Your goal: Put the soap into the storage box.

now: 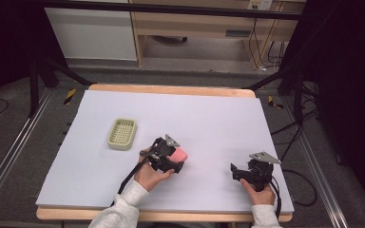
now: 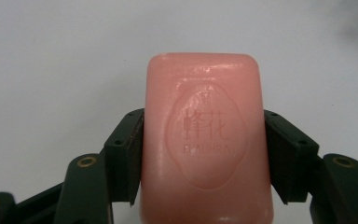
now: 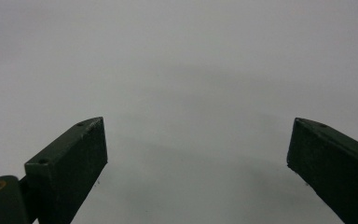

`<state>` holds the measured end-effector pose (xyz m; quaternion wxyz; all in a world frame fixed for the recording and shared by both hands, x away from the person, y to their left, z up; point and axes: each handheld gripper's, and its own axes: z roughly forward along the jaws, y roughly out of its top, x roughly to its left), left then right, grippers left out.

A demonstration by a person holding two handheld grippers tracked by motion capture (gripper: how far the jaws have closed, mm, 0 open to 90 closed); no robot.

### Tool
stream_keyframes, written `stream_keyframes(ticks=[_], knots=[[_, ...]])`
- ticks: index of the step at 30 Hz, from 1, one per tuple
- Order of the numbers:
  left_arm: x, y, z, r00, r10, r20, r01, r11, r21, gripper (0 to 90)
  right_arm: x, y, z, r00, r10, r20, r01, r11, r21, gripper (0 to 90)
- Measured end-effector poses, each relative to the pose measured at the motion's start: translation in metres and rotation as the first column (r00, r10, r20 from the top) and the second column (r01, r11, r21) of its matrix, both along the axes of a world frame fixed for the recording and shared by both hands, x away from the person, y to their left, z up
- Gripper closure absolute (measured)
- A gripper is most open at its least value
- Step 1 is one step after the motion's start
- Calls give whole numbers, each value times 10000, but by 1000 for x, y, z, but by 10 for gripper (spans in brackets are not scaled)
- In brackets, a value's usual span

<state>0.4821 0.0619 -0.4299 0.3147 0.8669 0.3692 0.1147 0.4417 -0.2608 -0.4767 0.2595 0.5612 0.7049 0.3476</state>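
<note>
A pink soap bar (image 2: pixel 205 140) is pinched by the left gripper (image 1: pixel 171 159) above the worktop (image 1: pixel 218 118), apparently to be carried to the soap dish (image 1: pixel 122 133), while the right gripper (image 1: pixel 247 172) is held with jaws spread.

This is looking like a lab or recording workroom: a wooden desk (image 1: pixel 171 89) covered by a pale sheet is sitting inside a black metal frame (image 1: pixel 171 8), dark curtains (image 1: pixel 347 71) are hanging at both sides, and loose black cables (image 1: pixel 294 130) are trailing over the grey floor (image 1: pixel 28 156).
</note>
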Motion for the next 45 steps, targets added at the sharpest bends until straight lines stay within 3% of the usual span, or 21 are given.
stream_keyframes(ticks=[21, 45], knots=[[6, 39, 19, 9968, 742, 290, -733, 9968, -306, 372, 0, 0, 0, 10000, 18, 55, -17, 10000, -40, 52], [14, 92, 32, 9840, 1703, 524, -1675, 9844, -542, 372, 0, 0, 0, 9999, 71, 88, -70, 9999, -90, 52]])
